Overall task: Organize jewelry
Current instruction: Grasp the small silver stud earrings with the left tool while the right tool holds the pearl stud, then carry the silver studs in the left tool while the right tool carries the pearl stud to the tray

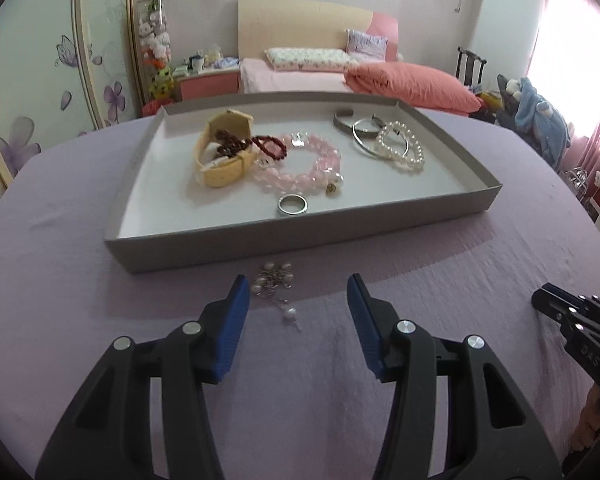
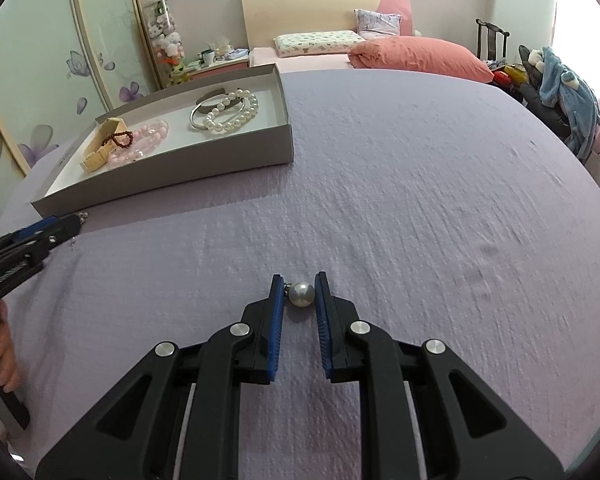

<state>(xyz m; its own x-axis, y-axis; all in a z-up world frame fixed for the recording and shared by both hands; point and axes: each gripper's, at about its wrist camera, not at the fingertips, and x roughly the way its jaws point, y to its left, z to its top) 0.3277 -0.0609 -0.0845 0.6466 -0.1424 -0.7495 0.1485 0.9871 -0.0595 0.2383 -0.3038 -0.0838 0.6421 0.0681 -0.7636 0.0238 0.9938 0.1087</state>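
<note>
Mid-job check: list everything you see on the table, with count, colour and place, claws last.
Tray: one, grey, on the purple cloth.
Watch: one, cream strap, tray's left part.
Dark red bracelet: one, beside the watch.
Pink bead strand: pink, tray's middle; count unclear.
Ring: one, silver, tray's front.
Bangles: silver, tray's right rear; count unclear.
Pearl bracelet: white, tray's right.
Pearl chain piece: one, on cloth before the tray.
Pearl: one, grey-white, in the right claw.
Left claw: open.
Right claw: shut on pearl.
</note>
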